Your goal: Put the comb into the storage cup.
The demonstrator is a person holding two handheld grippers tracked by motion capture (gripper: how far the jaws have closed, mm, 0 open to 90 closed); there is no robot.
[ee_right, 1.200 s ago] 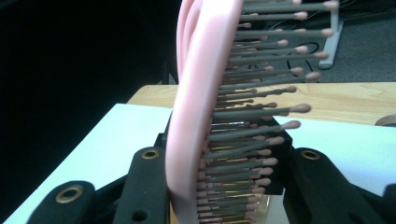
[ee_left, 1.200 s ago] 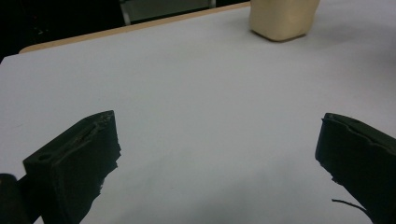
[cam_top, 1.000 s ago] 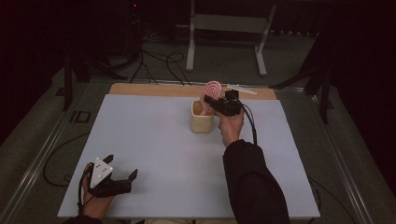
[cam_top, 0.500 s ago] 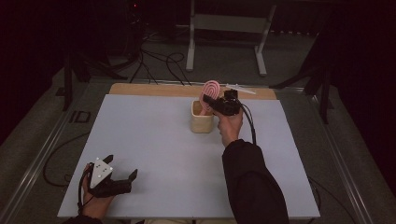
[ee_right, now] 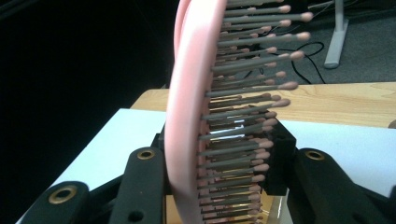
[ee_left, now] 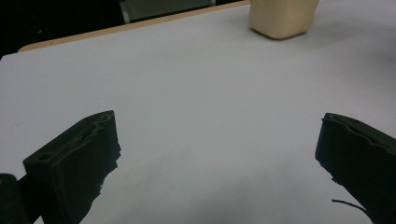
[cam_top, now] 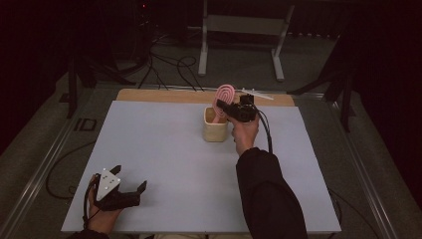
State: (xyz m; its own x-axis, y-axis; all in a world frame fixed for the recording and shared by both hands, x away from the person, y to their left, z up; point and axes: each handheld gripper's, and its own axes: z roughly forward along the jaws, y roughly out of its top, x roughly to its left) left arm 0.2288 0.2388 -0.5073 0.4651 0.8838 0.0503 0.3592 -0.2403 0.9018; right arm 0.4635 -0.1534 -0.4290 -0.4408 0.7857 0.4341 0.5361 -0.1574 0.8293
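At the near left edge of the pale surface [cam_top: 164, 149], the left tool [cam_top: 130, 191] rests in the person's left hand [cam_top: 102, 219], released, nothing between its jaws. The left gripper view confirms this: the two black jaws stand far apart over bare surface, and far ahead the base of the cream holder [ee_left: 282, 18] sits on the surface, its top cut off by the frame's edge.

Farther out, right of centre, the person's right arm in a dark sleeve [cam_top: 268, 194] reaches to the cream holder [cam_top: 215, 127], which stands upright near the far edge of the surface. The right tool [cam_top: 223, 105] is held just above and to the right of the holder's rim, at the pink hairbrush [cam_top: 223, 99]. The brush stands with its lower end down in the holder and its oval head rising above the rim, tilted slightly to the right.

The high view leaves the grip itself too small to judge; the right gripper view gives it close up. There the pink hairbrush [ee_right: 187, 116] runs upright between the jaws, its pink back against the left jaw and its grey, pink-tipped bristles [ee_right: 252, 88] pointing at the right one. The jaws are clenched on the brush head, though they have just been easing open slightly.

Beyond the holder a strip of wooden board [cam_top: 164, 95] borders the far side.
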